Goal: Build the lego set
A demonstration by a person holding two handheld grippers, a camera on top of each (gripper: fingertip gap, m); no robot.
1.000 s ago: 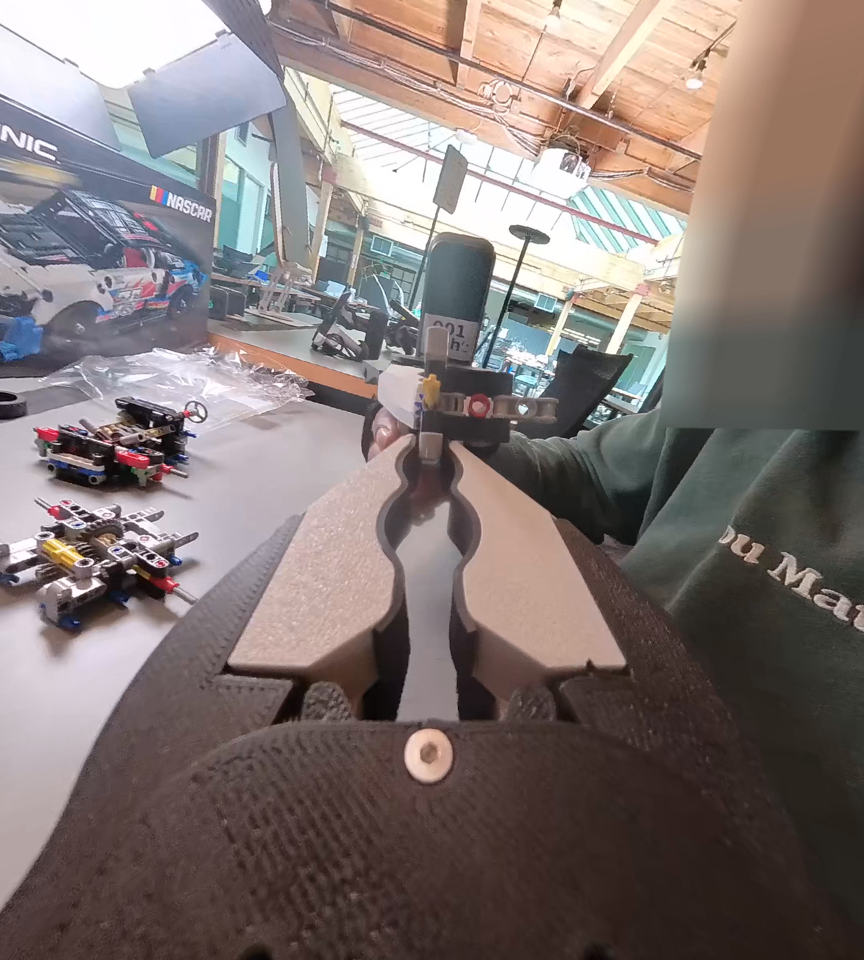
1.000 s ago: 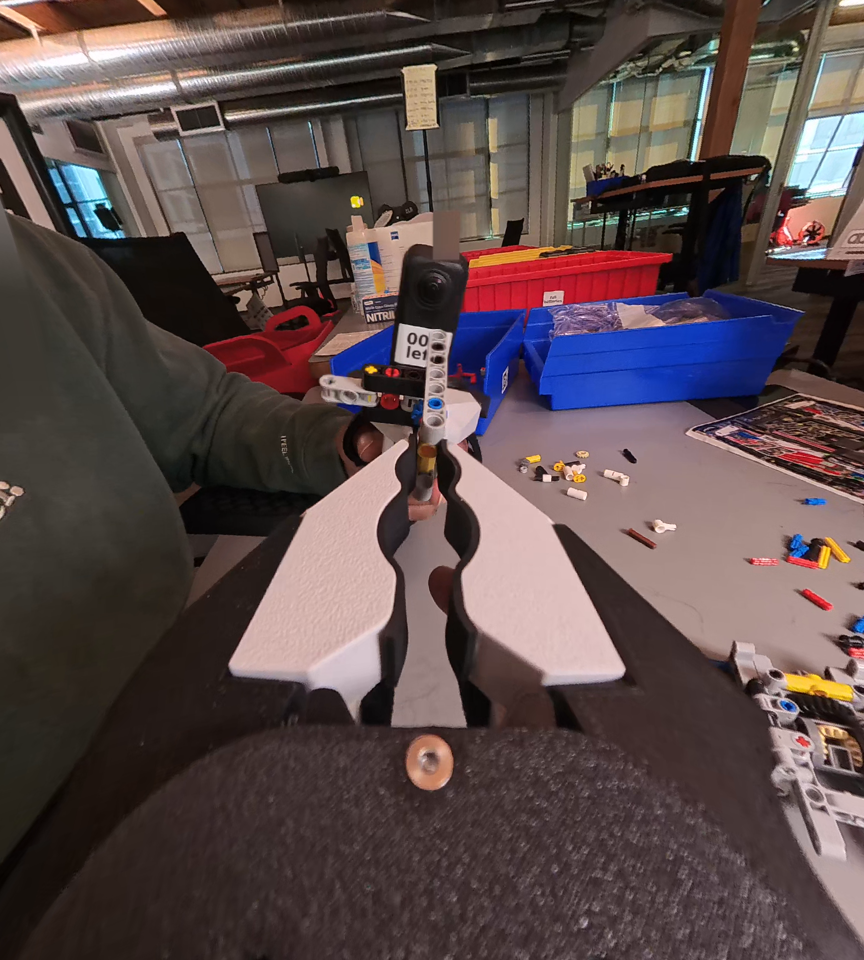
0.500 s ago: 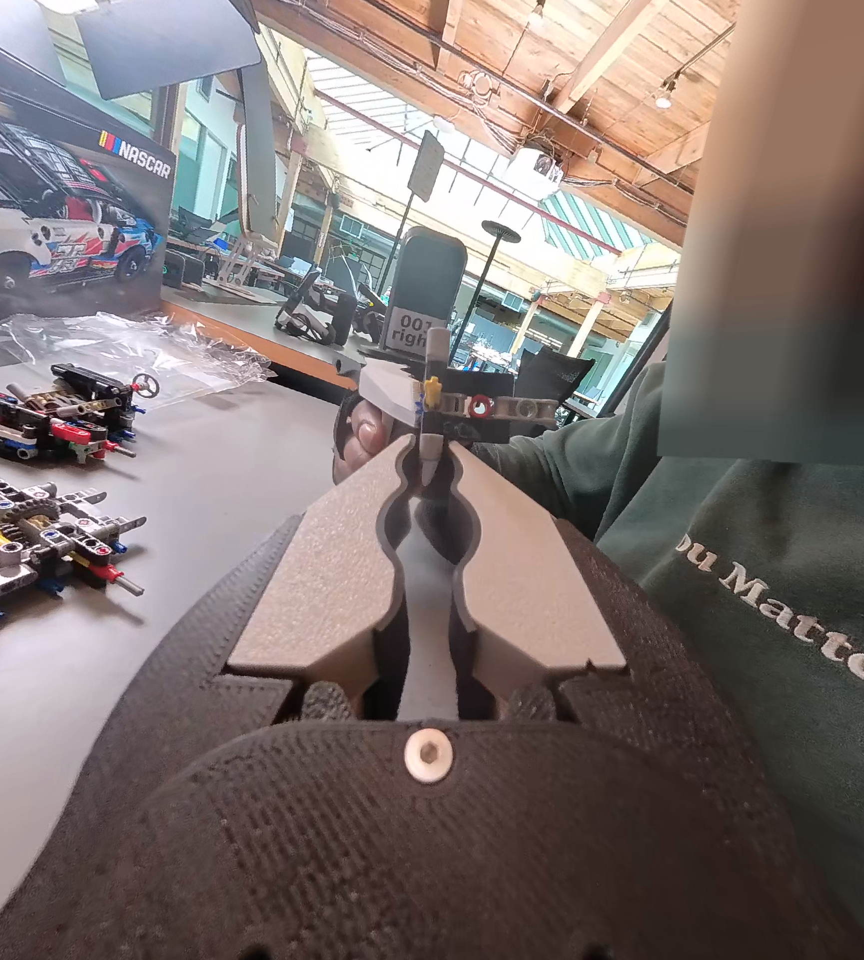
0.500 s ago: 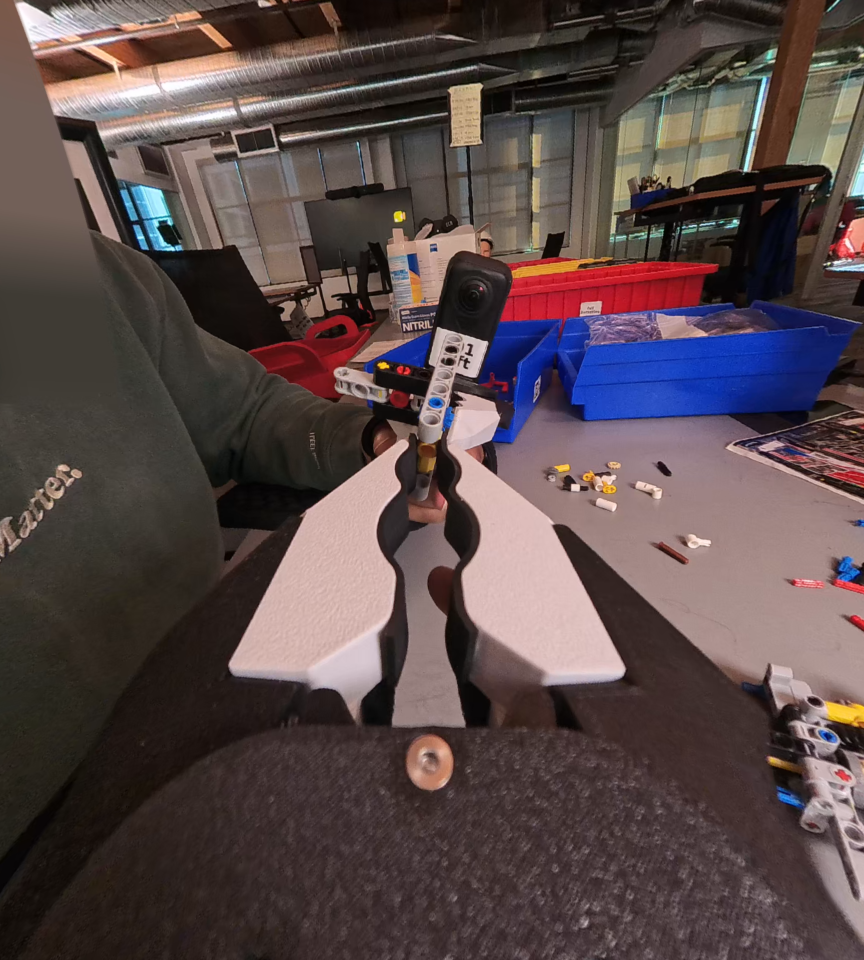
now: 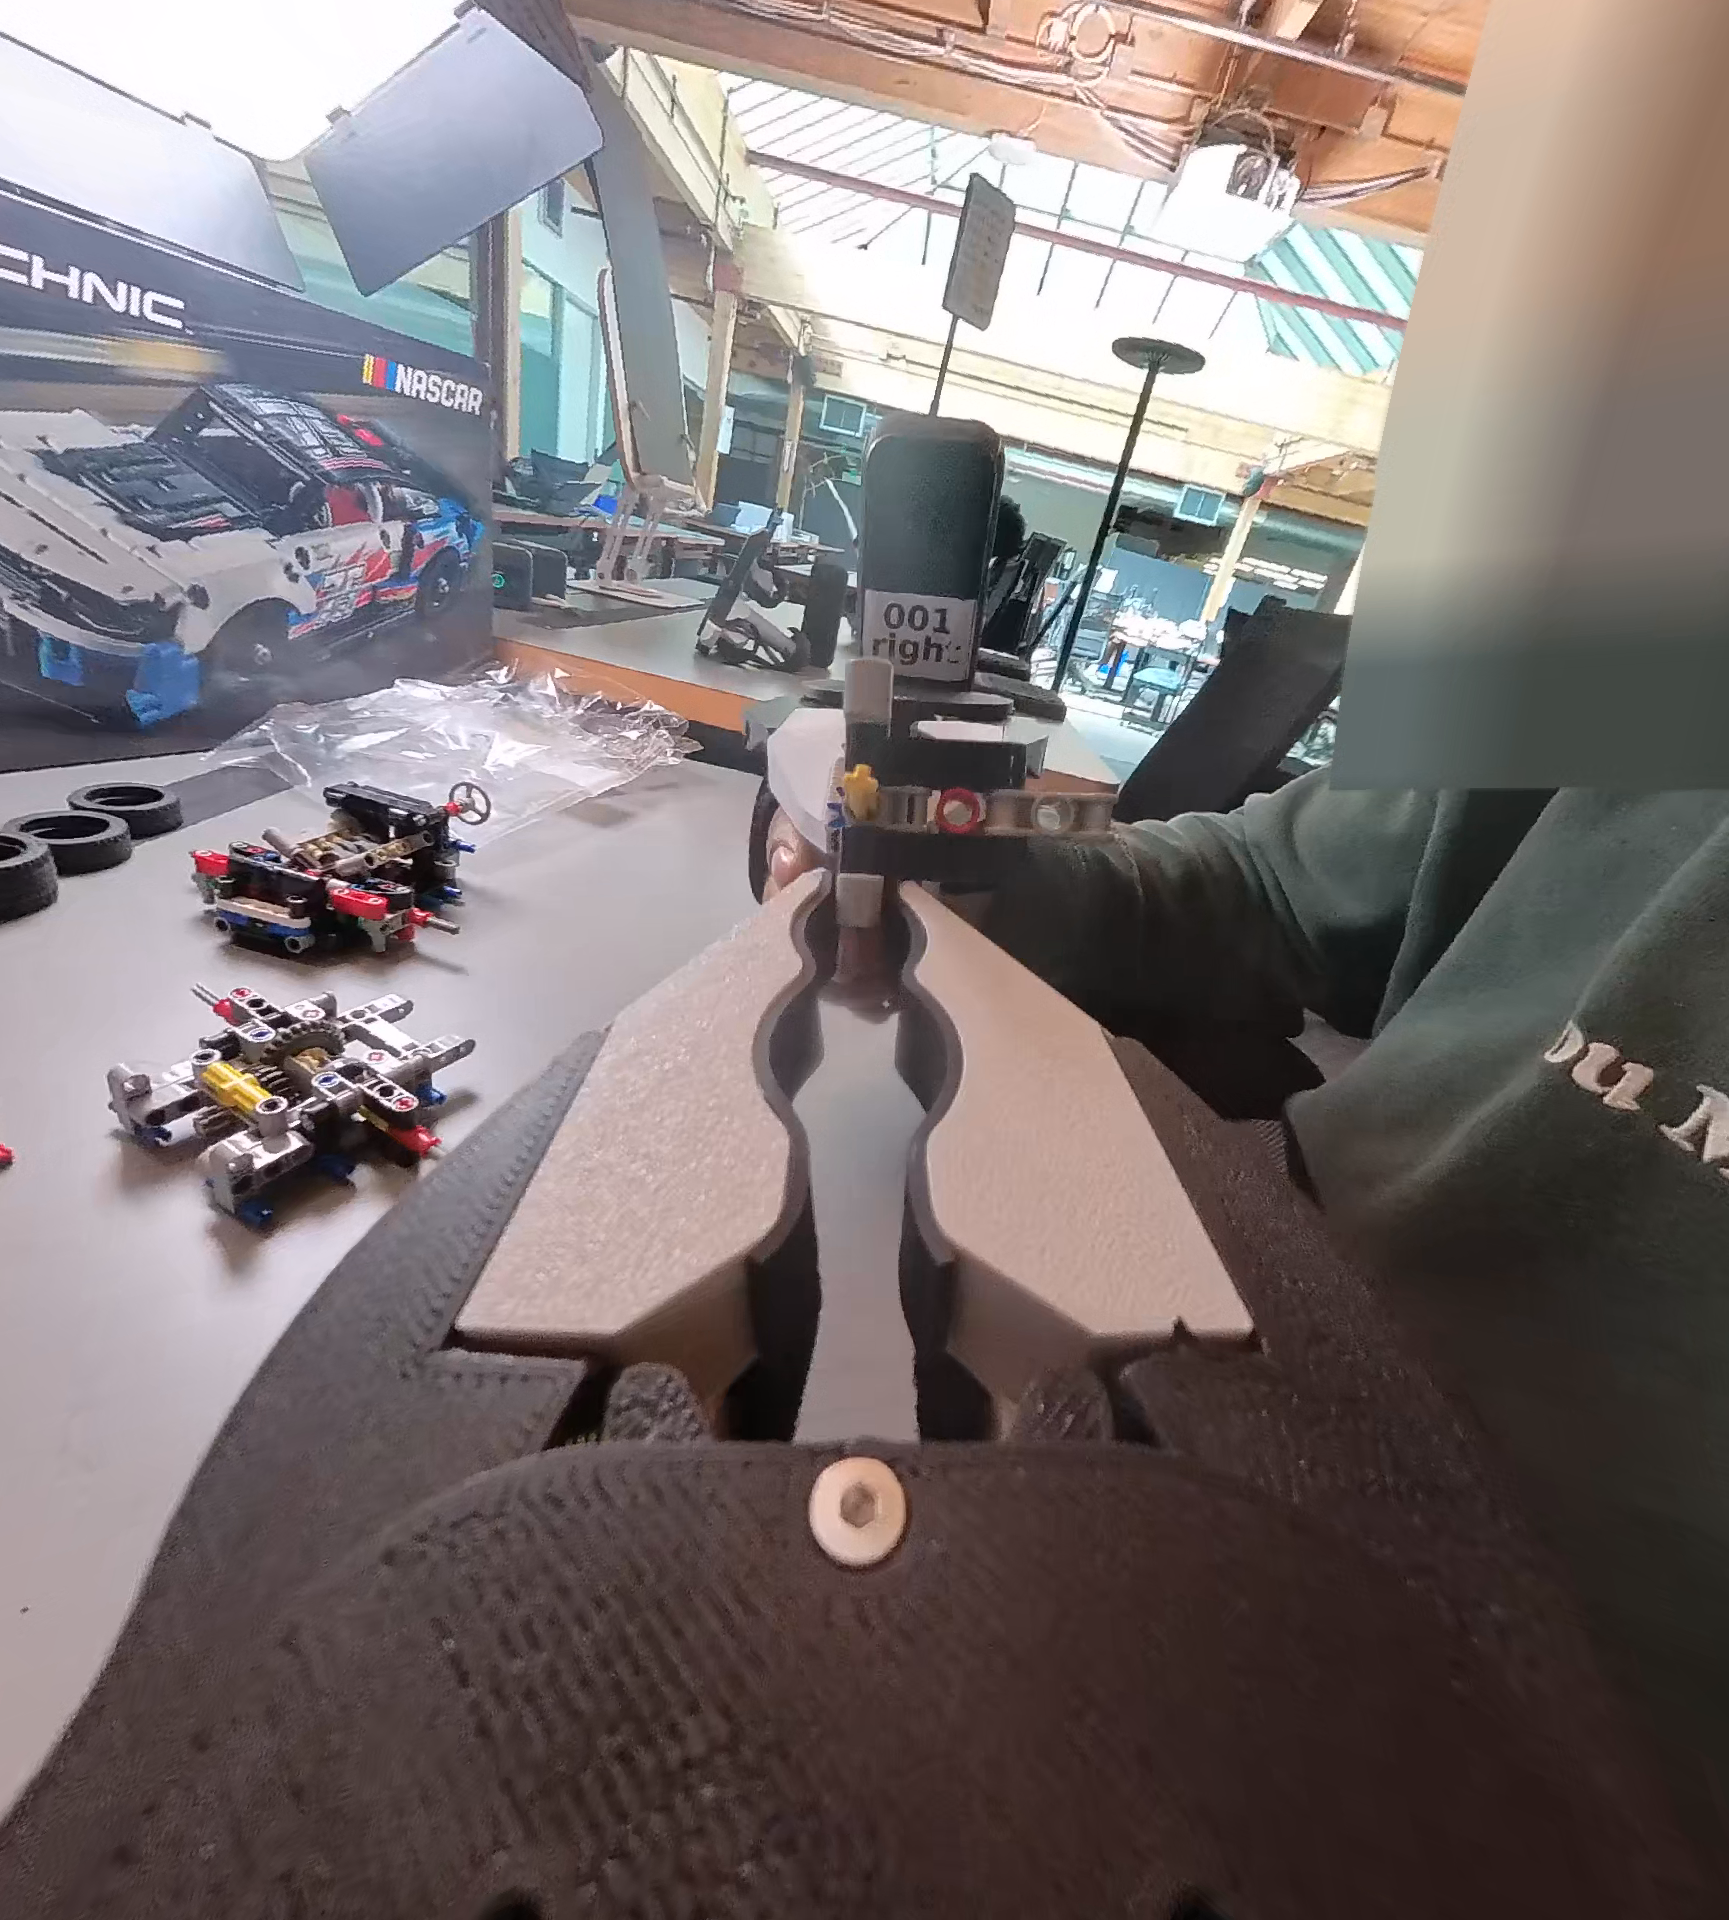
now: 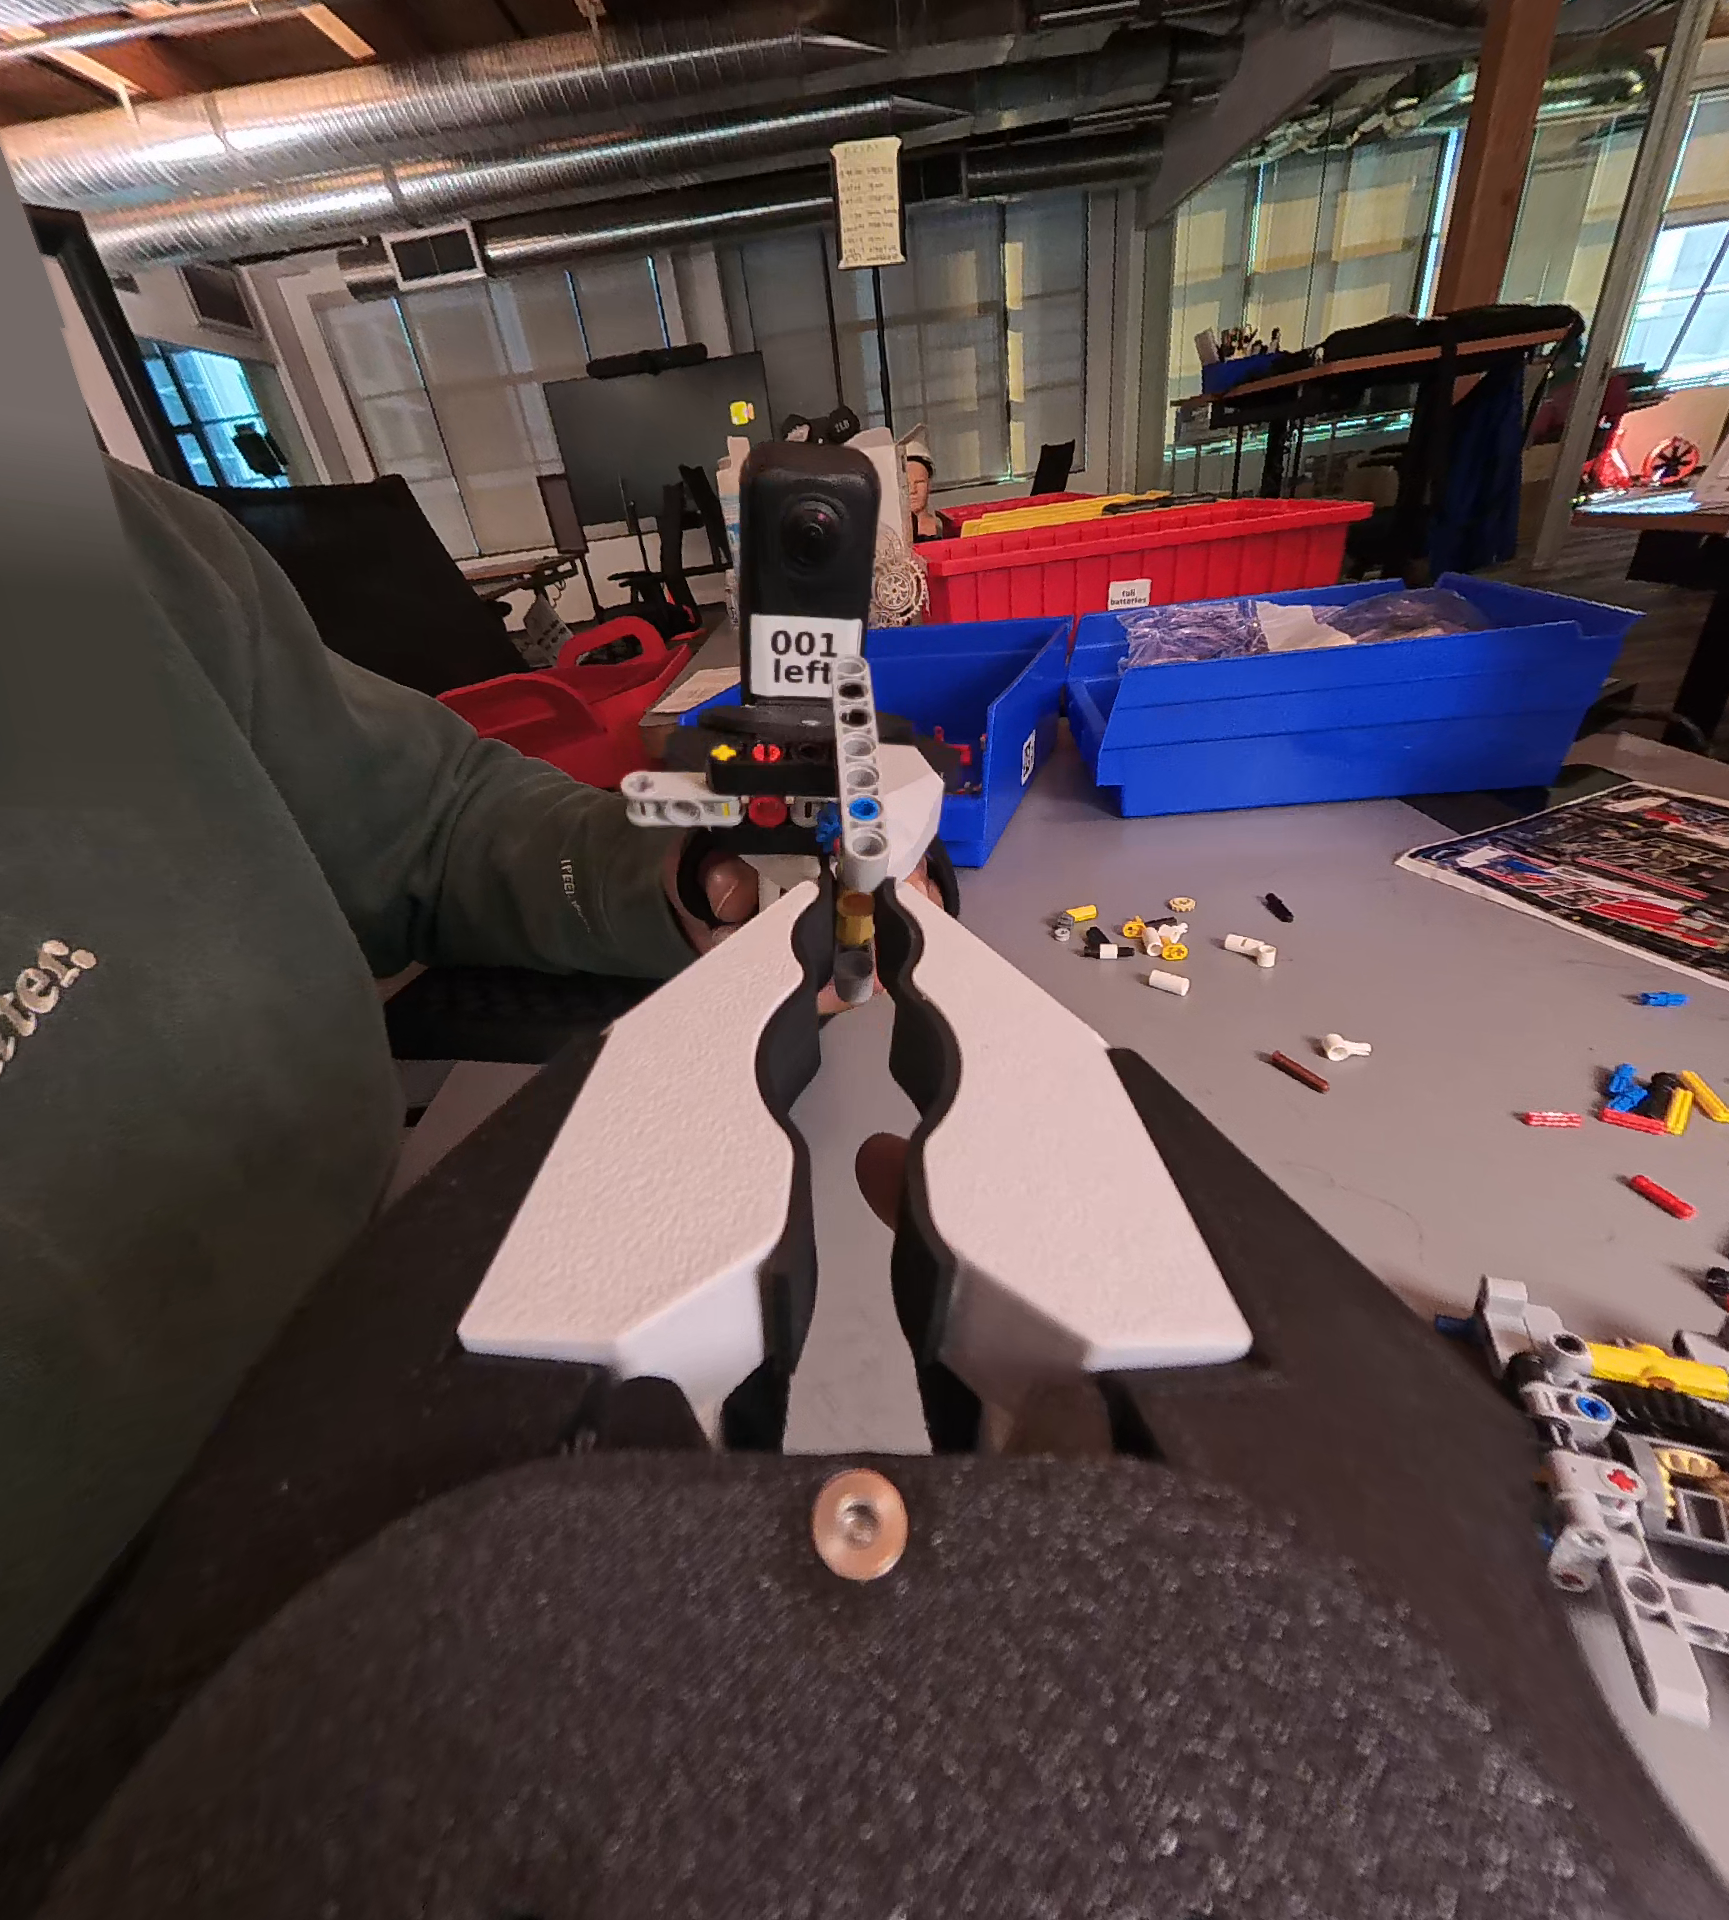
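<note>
My two grippers face each other above the table's near edge, both shut on one small brick assembly of black and grey beams with red pins [image 5: 953, 821]. My left gripper [image 5: 860, 914] pinches the lower end of its upright grey beam [image 5: 865, 894]. My right gripper [image 6: 855, 925] pinches a yellow and grey piece [image 6: 852, 940] under the same holed grey beam [image 6: 860, 769]. The right gripper's white finger [image 5: 798, 790] shows beyond the assembly in the left wrist view. The left gripper's finger [image 6: 907, 810] shows behind the assembly in the right wrist view. A person in a green sweatshirt [image 6: 164, 1039] holds both grippers.
In the left wrist view the grey table [image 5: 112, 1351] carries two built sub-assemblies [image 5: 330, 883] [image 5: 288, 1081], black tyres [image 5: 8, 862], a plastic bag [image 5: 455, 727] and the set's box [image 5: 164, 520]. In the right wrist view: blue bins [image 6: 1338, 696], a red bin [image 6: 1130, 561], loose pins [image 6: 1151, 935], a booklet [image 6: 1649, 883], a geared sub-assembly [image 6: 1691, 1475]. My left and right fingertips are right by each other.
Both grippers swung together with the assembly, first one way and then back. Both stayed shut on it and the grasp looks the same.
</note>
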